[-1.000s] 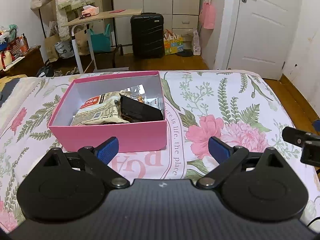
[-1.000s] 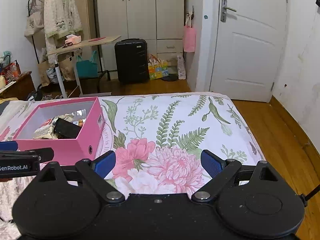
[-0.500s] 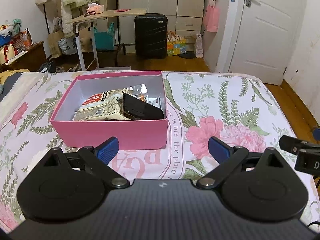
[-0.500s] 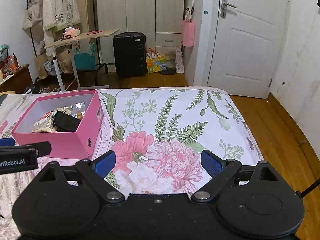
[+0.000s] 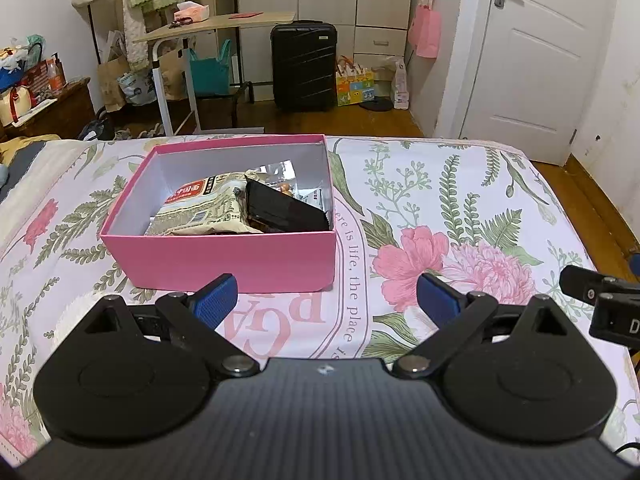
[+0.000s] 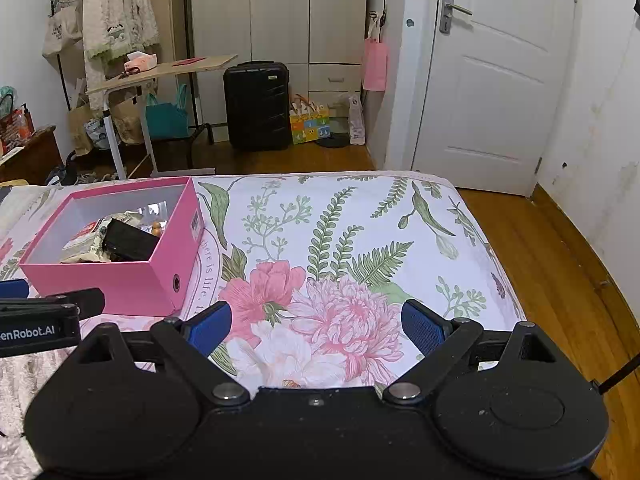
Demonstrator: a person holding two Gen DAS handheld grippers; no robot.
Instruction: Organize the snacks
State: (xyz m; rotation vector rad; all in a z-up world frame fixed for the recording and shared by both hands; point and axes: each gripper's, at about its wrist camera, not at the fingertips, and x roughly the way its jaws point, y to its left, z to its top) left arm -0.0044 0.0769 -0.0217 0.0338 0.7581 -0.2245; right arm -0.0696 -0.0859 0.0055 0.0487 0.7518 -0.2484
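A pink box [image 5: 224, 258] stands on the floral bedspread and holds several snacks: a beige packet with a red label [image 5: 202, 208], a black packet [image 5: 282, 212] and small wrapped pieces behind them. The box also shows at the left of the right wrist view [image 6: 120, 280]. My left gripper [image 5: 326, 300] is open and empty, just in front of the box's near wall. My right gripper [image 6: 316, 324] is open and empty over the flower print, to the right of the box.
The bed [image 6: 360, 232] ends at a wooden floor [image 6: 560, 264] on the right and far side. Beyond stand a black suitcase [image 5: 304, 66], a rolling side table [image 5: 208, 28], a wardrobe and a white door [image 6: 492, 80].
Both grippers have drawn back and risen a little, so the box sits slightly farther away and lower in view. Both stay open and empty.
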